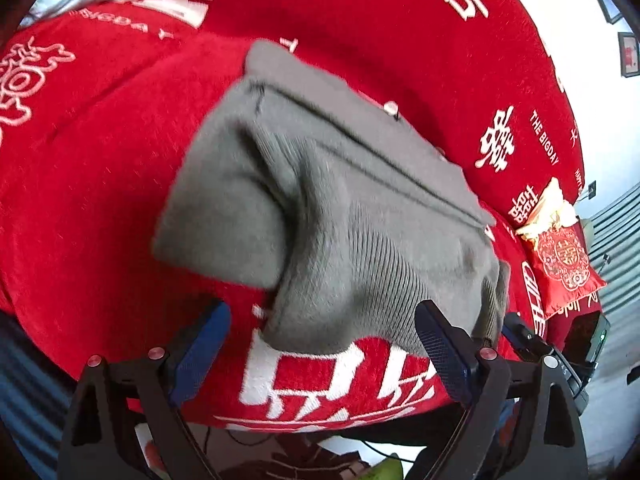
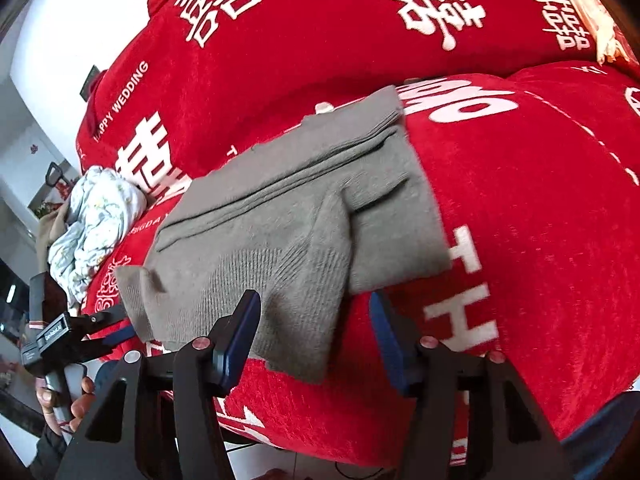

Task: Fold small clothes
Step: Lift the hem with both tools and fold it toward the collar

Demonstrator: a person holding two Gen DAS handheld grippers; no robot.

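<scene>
A small grey knitted garment (image 1: pixel 320 200) lies folded on a red bed cover (image 1: pixel 100 160), with a sleeve turned in over its body. It also shows in the right wrist view (image 2: pixel 288 232). My left gripper (image 1: pixel 320 352) is open and empty, its blue pads just short of the garment's near edge. My right gripper (image 2: pixel 316 336) is open and empty at the garment's near corner. The left gripper also shows at the left edge of the right wrist view (image 2: pixel 116 332), and the right gripper shows at the garment's right end in the left wrist view (image 1: pixel 516 332).
The red cover (image 2: pixel 520 200) bears white lettering. A bundle of pale flowered cloth (image 2: pixel 92 224) lies at the far end. A red embroidered cushion (image 1: pixel 560 260) and a dark box (image 1: pixel 584 336) sit to the right. The bed edge and floor are just below the grippers.
</scene>
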